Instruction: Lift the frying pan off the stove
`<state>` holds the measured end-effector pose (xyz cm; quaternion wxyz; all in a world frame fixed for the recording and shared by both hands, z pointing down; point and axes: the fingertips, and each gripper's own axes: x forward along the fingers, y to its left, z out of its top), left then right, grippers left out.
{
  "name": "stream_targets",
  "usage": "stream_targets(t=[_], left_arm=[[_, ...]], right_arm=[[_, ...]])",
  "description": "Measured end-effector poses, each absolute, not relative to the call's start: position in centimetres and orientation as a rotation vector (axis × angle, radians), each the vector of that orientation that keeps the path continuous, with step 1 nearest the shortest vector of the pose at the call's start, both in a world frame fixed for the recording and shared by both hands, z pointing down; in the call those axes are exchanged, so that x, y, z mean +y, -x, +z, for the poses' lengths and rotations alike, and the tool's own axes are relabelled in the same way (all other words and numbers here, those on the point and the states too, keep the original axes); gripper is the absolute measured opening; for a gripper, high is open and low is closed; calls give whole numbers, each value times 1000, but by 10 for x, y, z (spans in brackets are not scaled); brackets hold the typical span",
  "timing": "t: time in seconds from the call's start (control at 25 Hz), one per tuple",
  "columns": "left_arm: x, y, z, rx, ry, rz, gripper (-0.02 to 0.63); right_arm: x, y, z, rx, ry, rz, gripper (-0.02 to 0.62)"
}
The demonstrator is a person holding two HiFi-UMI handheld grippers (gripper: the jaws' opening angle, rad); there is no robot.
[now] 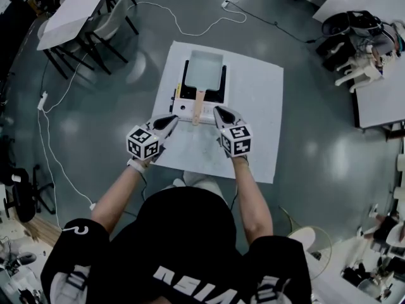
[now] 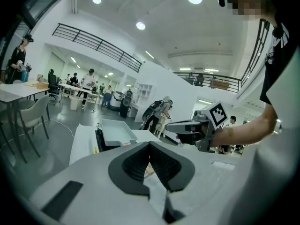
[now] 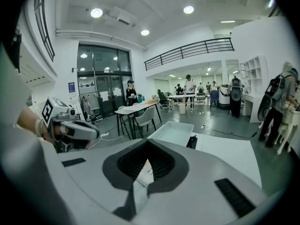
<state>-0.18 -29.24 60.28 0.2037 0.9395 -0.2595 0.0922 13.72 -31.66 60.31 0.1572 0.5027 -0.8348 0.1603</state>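
Fingers first: the left pair are pressed together with nothing between them, and the right pair are the same, closed and empty. So I hold nothing yet.

From the head view, my left gripper and right gripper hover side by side at the near edge of the stove, tips pointing inward. Between those tips runs the wooden handle, pointing back toward me. It belongs to the frying pan, a pale rectangular one sitting squarely on the burner, with the stove itself on a white surface.

I judge this as the approach, before any grasp: the pan is untouched and the lift has not begun.

Next, I reckon one gripper has to spread its fingers, come down so the handle sits between them, then close firmly. The right one looks nearer to the handle. After that the lift should go straight up, keeping the pan level, since the weight hangs well out beyond the grip and it may tip forward.
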Motion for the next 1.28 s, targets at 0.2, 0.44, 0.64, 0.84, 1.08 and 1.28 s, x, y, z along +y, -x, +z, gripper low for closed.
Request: stream_targets(t=[0.2, 0.44, 0.64, 0.84, 1.08, 1.28], left_arm=[[-304, -12, 625, -645, -2539, 258, -2], [-309, -31, 645, -516, -2471, 248, 1], [-316, -45, 671, -434, -2386, 256, 88], [-319, -57, 695, -361, -2246, 240, 173], [-318, -65, 713, -299, -2181, 264, 201], [-323, -72, 721, -271, -2143, 258, 201]], right_arm=[[-332, -136, 624, -2397, -1402, 508, -6], [-345, -136, 652, -2387, -1363, 629, -5], [-354, -133, 682, -2384, -1299, 779, 75], [-363, -125, 701, -2404, -1215, 975, 169], [-377, -112, 715, -2422, -1118, 1226, 257], [-385, -100, 730, -2412, -1005, 1341, 267]])
